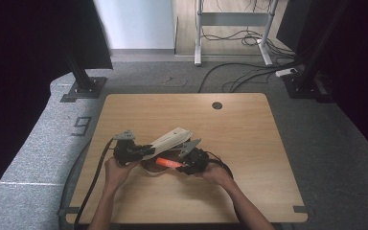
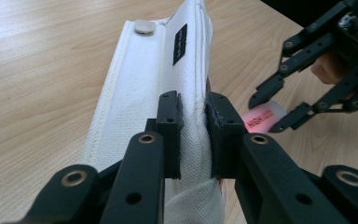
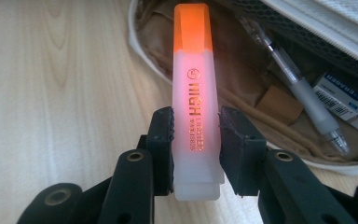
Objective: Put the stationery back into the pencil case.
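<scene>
Wood table [image 1: 249,143] on grey carpet; L fingers [image 2: 193,119] pinch pouch flap [image 2: 144,88], R fingers [image 3: 196,149] clamp highlighter [image 3: 193,84].

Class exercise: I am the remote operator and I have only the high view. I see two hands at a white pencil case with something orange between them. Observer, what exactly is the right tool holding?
Observer: An orange highlighter, clamped by its pale barrel between the jaws of the right tool, orange cap pointing away toward the open case.
Operator: What is the left tool doing to the case?
Observer: The left tool is shut on a fold of the white pencil case, pinching the fabric of its lifted flap.
Operator: Is anything inside the case?
Observer: Yes: a clear pen and a boxed eraser lie in the tan lining.
</scene>
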